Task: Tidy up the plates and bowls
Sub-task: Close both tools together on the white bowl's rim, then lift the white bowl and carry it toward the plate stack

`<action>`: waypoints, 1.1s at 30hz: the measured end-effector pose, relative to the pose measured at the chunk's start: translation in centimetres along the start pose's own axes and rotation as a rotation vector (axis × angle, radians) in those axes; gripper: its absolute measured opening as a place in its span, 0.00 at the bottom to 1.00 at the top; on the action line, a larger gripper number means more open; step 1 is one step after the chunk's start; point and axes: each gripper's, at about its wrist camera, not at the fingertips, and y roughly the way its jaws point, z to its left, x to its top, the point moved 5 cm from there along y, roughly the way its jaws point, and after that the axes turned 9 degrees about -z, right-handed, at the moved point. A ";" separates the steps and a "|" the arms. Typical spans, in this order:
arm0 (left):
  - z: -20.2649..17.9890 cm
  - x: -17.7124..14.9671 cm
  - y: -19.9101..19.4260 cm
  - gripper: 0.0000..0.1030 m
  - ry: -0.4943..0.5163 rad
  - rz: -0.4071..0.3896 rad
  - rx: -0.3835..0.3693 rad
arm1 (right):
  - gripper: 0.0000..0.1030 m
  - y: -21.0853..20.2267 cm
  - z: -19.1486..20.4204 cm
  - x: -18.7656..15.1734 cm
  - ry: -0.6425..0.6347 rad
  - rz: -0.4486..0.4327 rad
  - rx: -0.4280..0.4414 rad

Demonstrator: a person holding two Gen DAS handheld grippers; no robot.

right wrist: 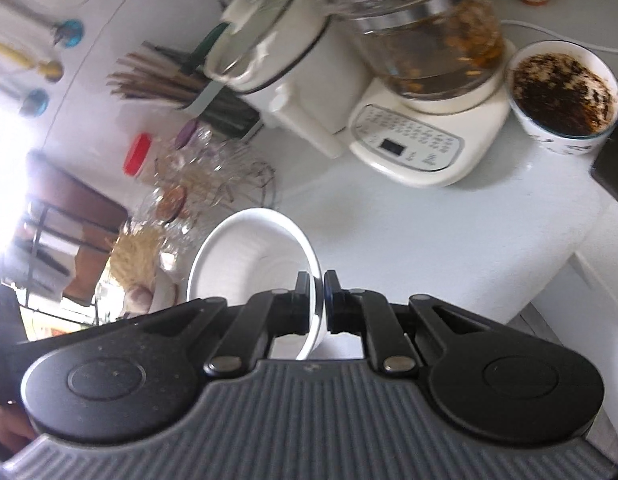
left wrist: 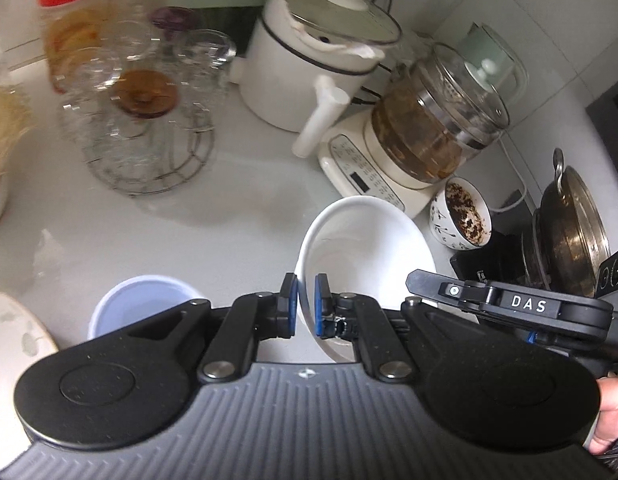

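My left gripper (left wrist: 307, 306) is shut on the rim of a white bowl (left wrist: 369, 248) and holds it tilted above the white counter. My right gripper (right wrist: 317, 300) is shut on the rim of the same white bowl (right wrist: 249, 256), on its opposite side. The right gripper's body (left wrist: 509, 304) shows at the right of the left wrist view. A pale blue bowl (left wrist: 137, 304) sits on the counter to the lower left. A cream plate's edge (left wrist: 13, 332) shows at the far left. A patterned bowl of dark crumbs (left wrist: 465, 216) (right wrist: 565, 96) stands by the kettle.
A white electric pot (left wrist: 317, 64), a glass kettle on a cream base (left wrist: 425, 128) (right wrist: 421, 120), a wire rack of glasses (left wrist: 149, 120) and a red-lidded jar (left wrist: 73, 20) stand on the counter (left wrist: 229, 208). A metal wok (left wrist: 573, 232) sits at the right. The counter edge (right wrist: 569, 264) drops off at the right.
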 end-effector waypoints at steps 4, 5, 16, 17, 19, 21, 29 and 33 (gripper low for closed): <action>2.1 -0.4 -2.2 0.07 -0.041 -0.039 0.022 | 0.09 0.5 2.2 -1.1 -0.024 0.017 0.029; 2.6 -0.5 -2.7 0.07 -0.049 -0.049 0.027 | 0.09 0.6 2.8 -1.4 -0.033 0.021 0.035; 8.8 -2.5 -7.1 0.07 -0.155 -0.117 0.081 | 0.09 2.8 8.2 -4.5 -0.135 0.088 0.071; 9.3 -2.7 -7.2 0.07 -0.170 -0.121 0.085 | 0.09 3.2 8.5 -5.0 -0.145 0.100 0.070; 10.4 -3.3 -7.2 0.07 -0.181 -0.126 0.100 | 0.09 4.0 9.0 -5.8 -0.173 0.122 0.066; 11.3 -4.1 -7.0 0.07 -0.194 -0.125 0.117 | 0.10 4.8 9.2 -6.4 -0.189 0.149 0.058; 13.5 -7.3 -4.5 0.07 -0.272 -0.096 0.173 | 0.10 7.4 8.6 -8.2 -0.252 0.230 0.012; 14.0 -7.9 -3.7 0.07 -0.293 -0.101 0.199 | 0.11 8.2 8.5 -8.6 -0.284 0.243 0.012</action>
